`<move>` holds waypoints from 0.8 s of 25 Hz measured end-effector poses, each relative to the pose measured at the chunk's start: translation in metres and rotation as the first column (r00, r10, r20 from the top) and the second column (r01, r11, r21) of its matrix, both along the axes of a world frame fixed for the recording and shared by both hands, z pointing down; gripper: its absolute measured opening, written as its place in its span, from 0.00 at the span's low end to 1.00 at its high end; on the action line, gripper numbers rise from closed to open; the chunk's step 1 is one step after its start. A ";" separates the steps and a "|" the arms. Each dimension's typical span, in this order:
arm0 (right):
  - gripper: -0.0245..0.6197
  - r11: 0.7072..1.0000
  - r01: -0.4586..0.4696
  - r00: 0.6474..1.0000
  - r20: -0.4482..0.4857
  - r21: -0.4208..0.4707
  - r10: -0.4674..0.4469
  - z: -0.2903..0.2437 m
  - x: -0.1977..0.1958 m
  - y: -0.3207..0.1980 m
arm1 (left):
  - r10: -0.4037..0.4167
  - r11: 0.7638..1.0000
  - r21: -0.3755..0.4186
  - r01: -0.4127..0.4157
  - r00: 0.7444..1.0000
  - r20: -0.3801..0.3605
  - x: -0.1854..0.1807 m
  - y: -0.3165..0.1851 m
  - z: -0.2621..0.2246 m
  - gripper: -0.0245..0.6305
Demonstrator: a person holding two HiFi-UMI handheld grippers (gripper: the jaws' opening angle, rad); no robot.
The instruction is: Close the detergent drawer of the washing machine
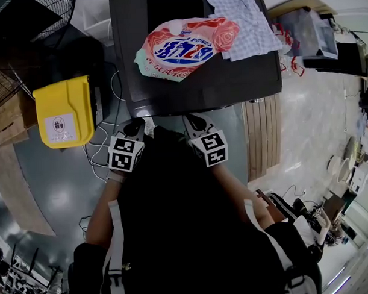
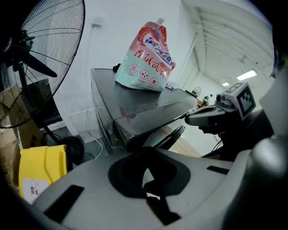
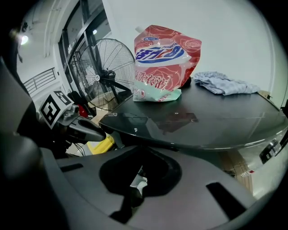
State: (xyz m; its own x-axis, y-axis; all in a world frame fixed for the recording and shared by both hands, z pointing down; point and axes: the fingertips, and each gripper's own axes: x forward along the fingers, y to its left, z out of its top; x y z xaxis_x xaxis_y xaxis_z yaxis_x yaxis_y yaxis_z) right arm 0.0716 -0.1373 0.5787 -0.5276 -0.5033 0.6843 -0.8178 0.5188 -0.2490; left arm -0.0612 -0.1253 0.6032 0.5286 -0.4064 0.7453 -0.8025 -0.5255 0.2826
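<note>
Tongs on both sides are closed tight, empty: left tongs point(image 1: 134, 124) and right tongs point(image 1: 194, 119) hover by the front edge of the washing machine point(image 1: 230, 81). Its detergent drawer hides under that lip; best pushed squarely, straight in, until flush, I judge.

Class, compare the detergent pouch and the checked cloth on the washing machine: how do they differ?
The detergent pouch stands upright; the checked cloth lies crumpled and low. The pouch is red, white and blue; the cloth is a pale blue-and-white check. Both rest on the washing machine, on its dark top.
</note>
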 end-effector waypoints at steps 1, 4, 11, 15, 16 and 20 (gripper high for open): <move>0.06 1.000 -0.005 1.000 0.001 0.001 0.005 0.000 0.000 0.000 | 0.001 1.000 0.005 -0.001 1.000 0.000 0.000 0.000 -0.001 0.05; 0.06 1.000 -0.022 1.000 0.009 0.006 0.022 -0.001 0.000 0.000 | -0.009 0.999 0.031 0.009 1.000 0.004 -0.003 0.000 -0.004 0.05; 0.06 0.999 -0.038 0.998 0.046 0.031 0.037 -0.009 -0.001 0.001 | -0.107 0.990 0.097 0.107 0.994 -0.008 -0.021 -0.002 -0.018 0.05; 0.06 0.999 -0.009 0.996 0.087 0.039 0.006 -0.019 -0.006 0.005 | -0.180 0.974 0.133 0.183 0.983 -0.037 -0.028 -0.001 -0.035 0.05; 0.06 0.999 0.002 0.995 0.095 0.044 -0.006 -0.022 -0.008 0.007 | -0.199 0.969 0.141 0.203 0.979 -0.044 -0.031 0.002 -0.039 0.05; 0.06 0.996 0.035 0.990 0.135 0.081 -0.045 -0.044 -0.019 0.021 | -0.270 0.945 0.173 0.279 0.960 -0.072 -0.044 0.019 -0.055 0.05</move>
State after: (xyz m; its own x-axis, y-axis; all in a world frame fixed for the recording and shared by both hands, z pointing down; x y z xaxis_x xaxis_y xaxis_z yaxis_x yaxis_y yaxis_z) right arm 0.0524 -0.1164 0.5346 -0.6342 -0.5293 0.5636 -0.7571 0.5729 -0.3140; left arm -0.1049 -0.1062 0.5483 0.4104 -0.6656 0.6233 -0.9108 -0.3325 0.2447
